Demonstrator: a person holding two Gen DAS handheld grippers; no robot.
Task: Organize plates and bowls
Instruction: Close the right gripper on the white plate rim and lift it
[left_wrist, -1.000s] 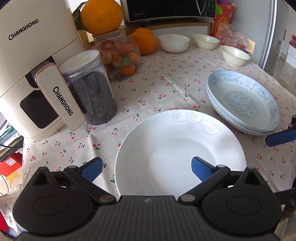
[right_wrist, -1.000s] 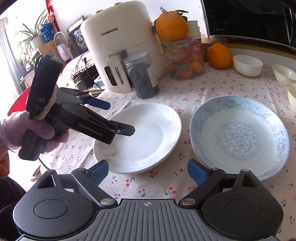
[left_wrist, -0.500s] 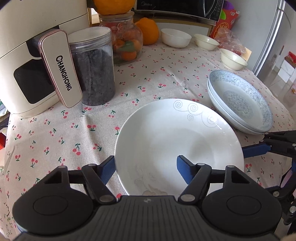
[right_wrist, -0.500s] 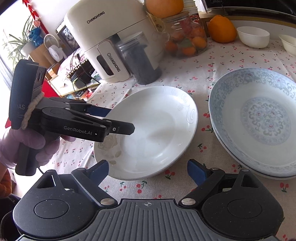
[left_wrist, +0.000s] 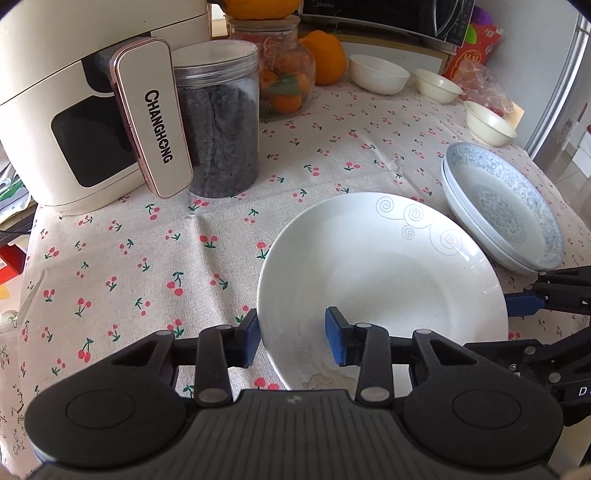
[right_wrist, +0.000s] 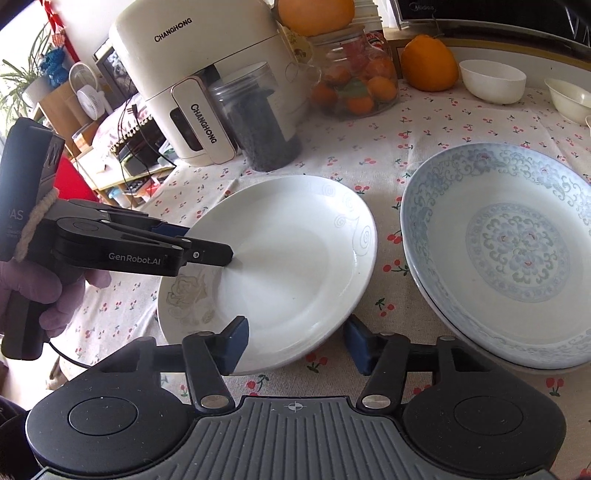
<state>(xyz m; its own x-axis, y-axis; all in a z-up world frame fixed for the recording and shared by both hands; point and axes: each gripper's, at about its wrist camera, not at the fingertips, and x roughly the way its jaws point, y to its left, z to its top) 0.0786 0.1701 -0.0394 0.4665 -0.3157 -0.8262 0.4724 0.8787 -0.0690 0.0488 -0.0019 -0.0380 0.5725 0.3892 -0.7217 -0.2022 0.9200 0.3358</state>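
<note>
Cherry-print tablecloth (left_wrist: 155, 258) carries the white plate (left_wrist: 384, 273) beside the blue-patterned plates (right_wrist: 509, 251). Your left gripper (left_wrist: 293, 341) and right gripper (right_wrist: 295, 345) have just been closing, each straddling the white plate's rim, pads not visibly clamped. Finish both grips, then lift level.

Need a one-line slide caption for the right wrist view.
Both grippers, right and left, closing on opposite rims of the white plate beside stacked blue-patterned plates.
</note>
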